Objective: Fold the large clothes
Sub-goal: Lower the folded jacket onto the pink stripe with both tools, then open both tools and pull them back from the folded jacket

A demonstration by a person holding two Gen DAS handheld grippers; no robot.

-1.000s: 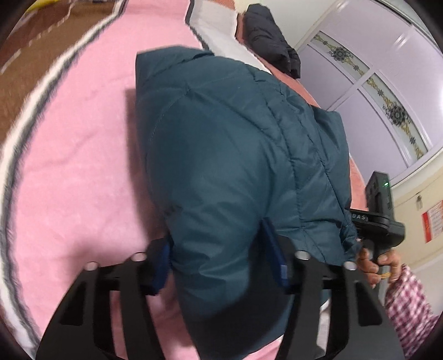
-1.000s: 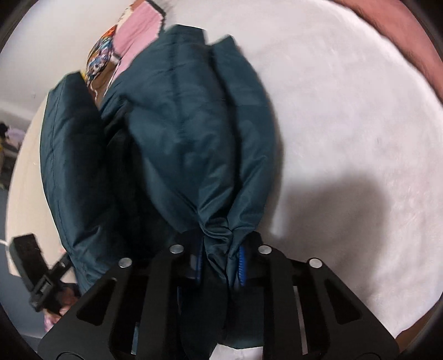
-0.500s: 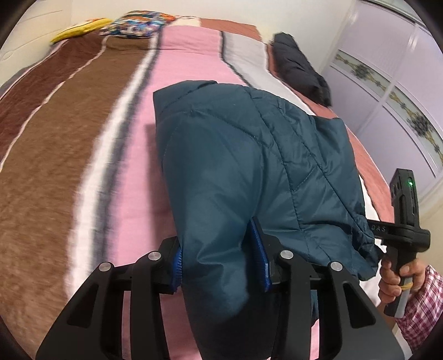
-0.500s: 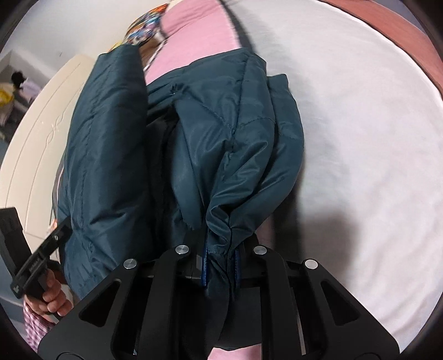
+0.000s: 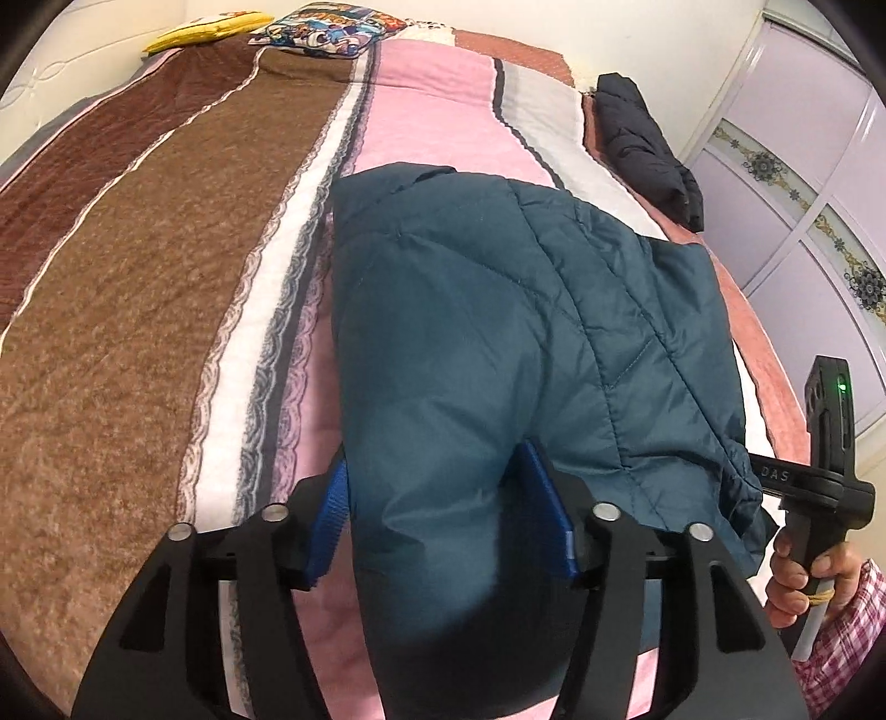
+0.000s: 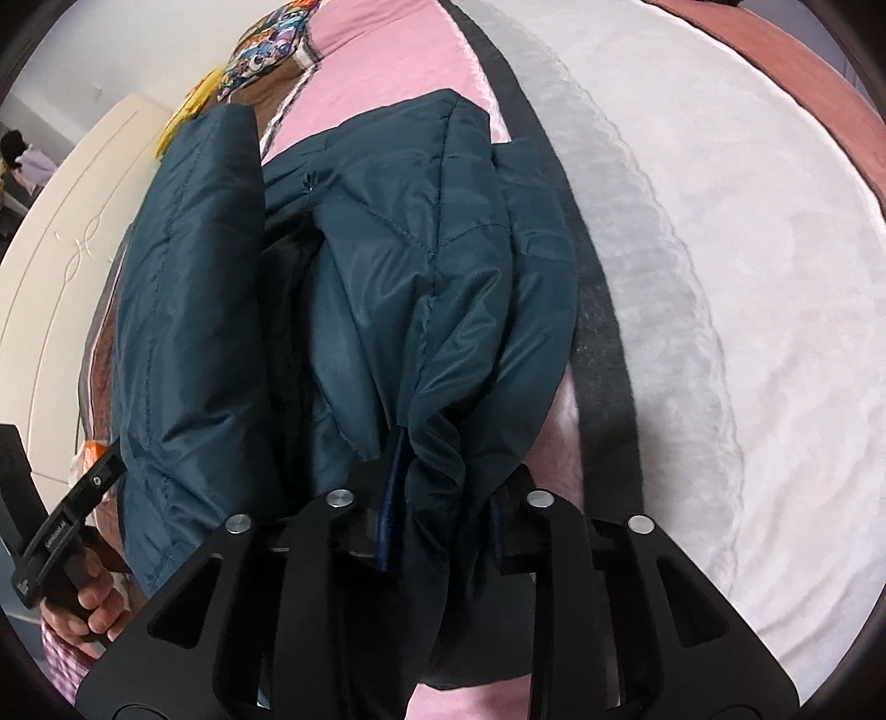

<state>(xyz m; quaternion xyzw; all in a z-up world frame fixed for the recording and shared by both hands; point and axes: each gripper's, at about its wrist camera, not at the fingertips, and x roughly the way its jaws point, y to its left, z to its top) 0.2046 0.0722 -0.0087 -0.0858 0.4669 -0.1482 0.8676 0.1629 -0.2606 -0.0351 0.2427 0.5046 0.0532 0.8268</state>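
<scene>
Jacket: teal quilted puffer jacket (image 5: 487, 332), folded over itself, hanging from both my tools above the bed; far edge at 12 o'clock in the left wrist view touches the pink stripe, near bulk at 6 o'clock between my fingers.
Change: a second ago the view was tight on jacket and pink stripe only; now the whole bed shows out to the pillows. I judge I've lifted and pulled the bundle back, with both grips the same throughout.
Meaning: the fold is holding together in the air; my guess is next is laying it flat or doubling it once more. Task partly done, not finished.
Bed: striped blanket (image 5: 166, 288), brown at 9 o'clock, pink at centre, grey-white at 2 o'clock.
Black garment: second dark jacket (image 5: 642, 144) at 1 o'clock by the wardrobe doors (image 5: 803, 183), well apart from mine.
Pillows: cartoon-print pillow (image 5: 326, 27) and yellow item (image 5: 205, 30) at 12 o'clock, far end.
Left gripper: (image 5: 443, 498) held at medium width, blue pads (image 5: 545, 509) pressed on a thick puffy fold of the jacket.
Right gripper: (image 6: 443, 498) narrow, pinched on a bunched hem of the jacket (image 6: 387, 288); seen at 4 o'clock in the left view.
Risk: slick fabric, the thick left fold may slip.
</scene>
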